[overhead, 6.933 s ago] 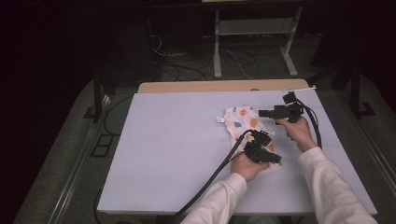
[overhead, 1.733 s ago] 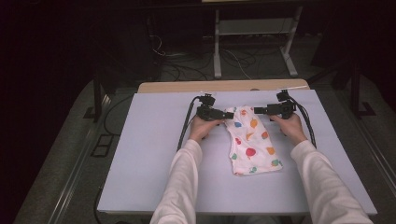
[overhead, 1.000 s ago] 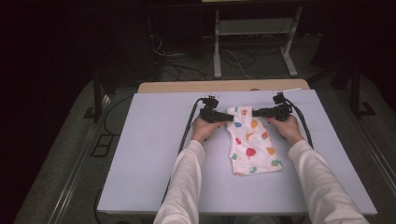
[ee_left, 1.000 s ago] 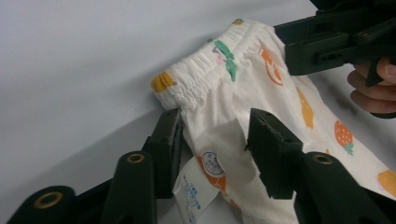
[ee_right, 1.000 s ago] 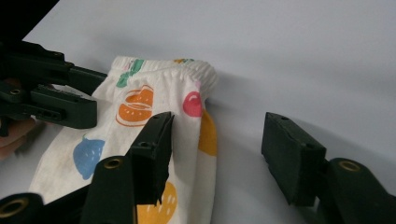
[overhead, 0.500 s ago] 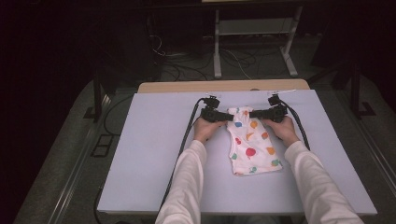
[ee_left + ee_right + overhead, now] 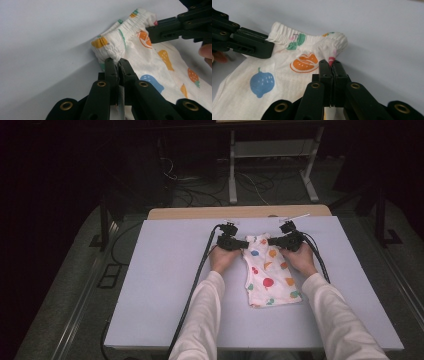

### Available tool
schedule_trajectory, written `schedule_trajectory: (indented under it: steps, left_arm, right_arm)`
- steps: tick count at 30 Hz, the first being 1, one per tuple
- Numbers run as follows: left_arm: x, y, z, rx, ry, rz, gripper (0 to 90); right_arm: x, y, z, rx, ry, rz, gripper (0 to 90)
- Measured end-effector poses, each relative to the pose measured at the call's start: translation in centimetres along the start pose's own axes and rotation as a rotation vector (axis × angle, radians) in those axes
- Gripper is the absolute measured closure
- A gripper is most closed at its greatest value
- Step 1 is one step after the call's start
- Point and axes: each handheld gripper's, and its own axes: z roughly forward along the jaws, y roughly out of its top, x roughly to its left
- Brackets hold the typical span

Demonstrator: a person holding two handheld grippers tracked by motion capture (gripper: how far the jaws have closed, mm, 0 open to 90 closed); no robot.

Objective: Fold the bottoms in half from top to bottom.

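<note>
cloth: small white cotton shorts with bright fruit prints and a crinkly stretchy waistband [image 7: 269, 275], soft and flat | place: on the smooth pale table top [image 7: 165, 285], waistband toward the far edge | left gripper [image 7: 116, 60]: just squeezed tight on the waistband's left corner | right gripper [image 7: 333, 62]: just squeezed tight on its right corner

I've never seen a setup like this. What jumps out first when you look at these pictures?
A small white cloth garment printed with coloured fruit lies flat on the pale lilac table, bright against the dark room. At its elastic waistband on the far edge, the left gripper and right gripper have just closed, each pinching one corner of the band. A person's white sleeves reach in from the near side.
</note>
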Motion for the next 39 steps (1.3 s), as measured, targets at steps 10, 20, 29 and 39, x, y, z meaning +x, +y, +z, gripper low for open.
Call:
schedule_trajectory:
  steps: [10, 20, 29, 39]
  left_arm:
    - [-1.3, 0.2, -0.8, -0.035, -0.003, 0.022, 86.8]
    - [-2.3, -0.1, -1.5, -0.08, -0.044, 0.032, 87.2]
    - [-2.6, -0.3, -2.4, -0.113, -0.059, 0.03, 87.2]
    - [-2.8, -0.5, -3.4, -0.127, -0.06, 0.054, 87.2]
  right_arm:
    - [1.1, -0.1, -2.4, -0.083, 0.013, -0.031, 87.3]
    - [-0.3, -1.4, -3.7, -0.143, 0.074, 0.058, 87.2]
    - [-0.7, -2.0, -4.5, -0.169, 0.122, 0.075, 87.2]
    - [-0.2, -2.4, -4.7, -0.183, 0.118, 0.037, 87.2]
